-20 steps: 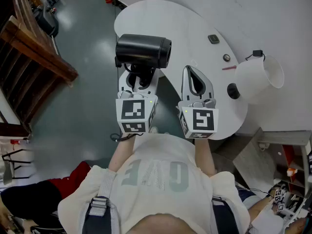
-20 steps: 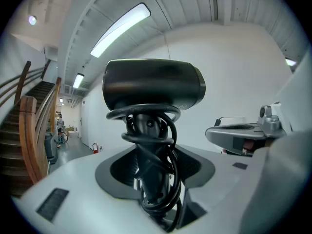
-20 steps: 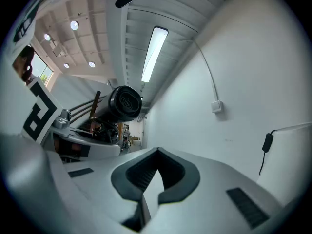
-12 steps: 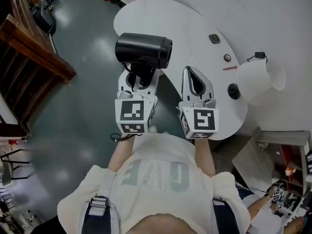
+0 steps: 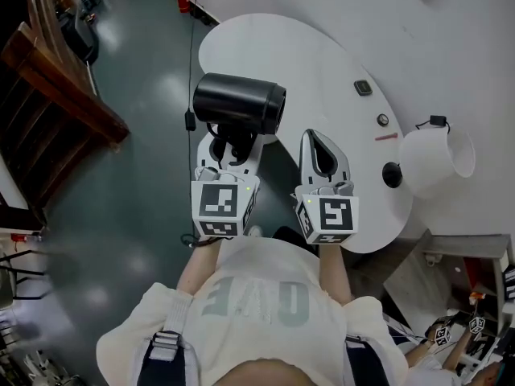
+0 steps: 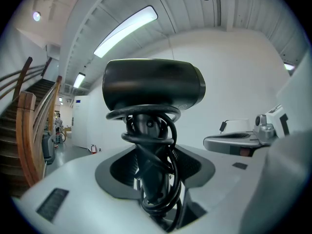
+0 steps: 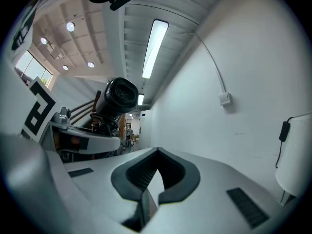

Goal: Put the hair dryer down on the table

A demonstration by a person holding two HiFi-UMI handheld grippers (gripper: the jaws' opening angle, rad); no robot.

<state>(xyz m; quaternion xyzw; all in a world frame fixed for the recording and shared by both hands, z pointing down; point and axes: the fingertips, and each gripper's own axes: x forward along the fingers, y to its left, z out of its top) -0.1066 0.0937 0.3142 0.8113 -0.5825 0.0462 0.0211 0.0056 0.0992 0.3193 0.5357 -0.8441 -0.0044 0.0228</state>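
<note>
The black hair dryer [image 5: 239,103] stands upright in the air over the near left edge of the white table [image 5: 322,55]. Its cord is wound round the handle [image 6: 152,179]. My left gripper [image 5: 232,141] is shut on that handle, jaws spread wide around it, barrel [image 6: 151,84] above them. To its right, my right gripper [image 5: 322,141] hangs over the table edge, shut and empty, tips touching [image 7: 156,152]. In the right gripper view the dryer [image 7: 119,96] shows at the left, nozzle end toward the camera.
A white lamp shade [image 5: 438,158] with a black knob [image 5: 392,174] sits at the table's right end. A small dark device [image 5: 364,88], a round button [image 5: 382,120] and a red strip [image 5: 386,137] lie nearby. A wooden staircase [image 5: 56,95] rises at left.
The head view has shifted, so the table and lamp sit lower and further right in frame. The left gripper still holds the dryer the same way; the right gripper stays shut beside it.
</note>
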